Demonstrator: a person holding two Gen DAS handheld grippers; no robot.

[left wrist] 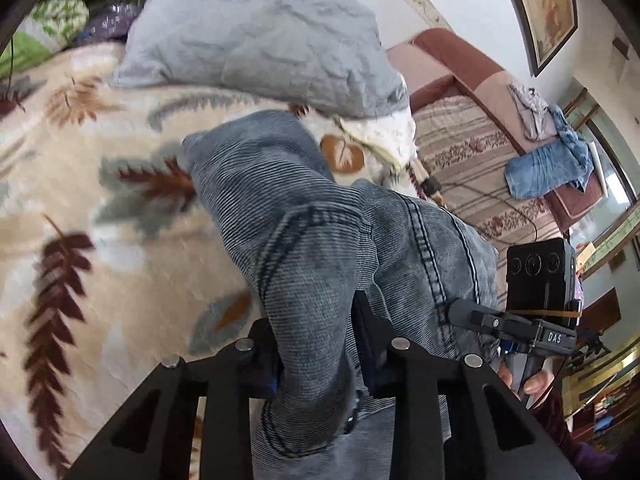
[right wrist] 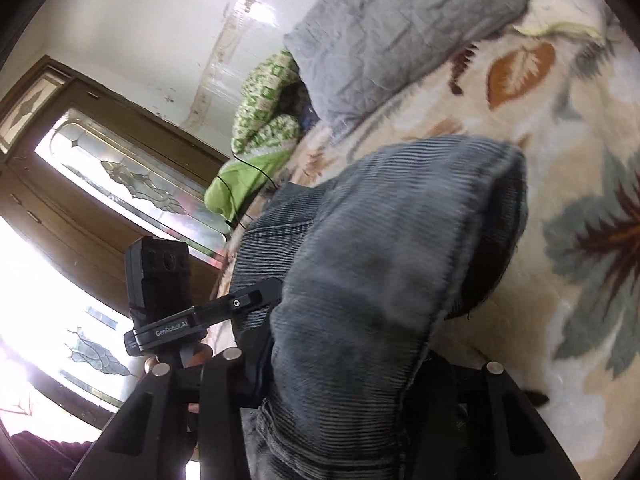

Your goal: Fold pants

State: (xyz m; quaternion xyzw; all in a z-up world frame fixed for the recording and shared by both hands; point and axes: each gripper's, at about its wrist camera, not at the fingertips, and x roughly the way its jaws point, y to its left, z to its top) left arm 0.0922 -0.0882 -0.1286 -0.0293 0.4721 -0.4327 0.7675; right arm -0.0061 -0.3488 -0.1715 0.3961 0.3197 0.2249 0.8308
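Grey-blue corduroy-textured jeans lie bunched on a leaf-patterned blanket, one end lifted off it. My left gripper is shut on a fold of the denim, which fills the gap between its black fingers and hangs over them. In the right wrist view the jeans drape over my right gripper, shut on a thick bundle of cloth that hides most of its fingers. Each gripper shows in the other's view, the right gripper and the left gripper, both pinching the same raised edge close together.
A grey pillow lies beyond the jeans, with green patterned bedding behind it. A brown sofa to the right carries blue clothes. A wooden glass-paned door and a black cable show in the right wrist view.
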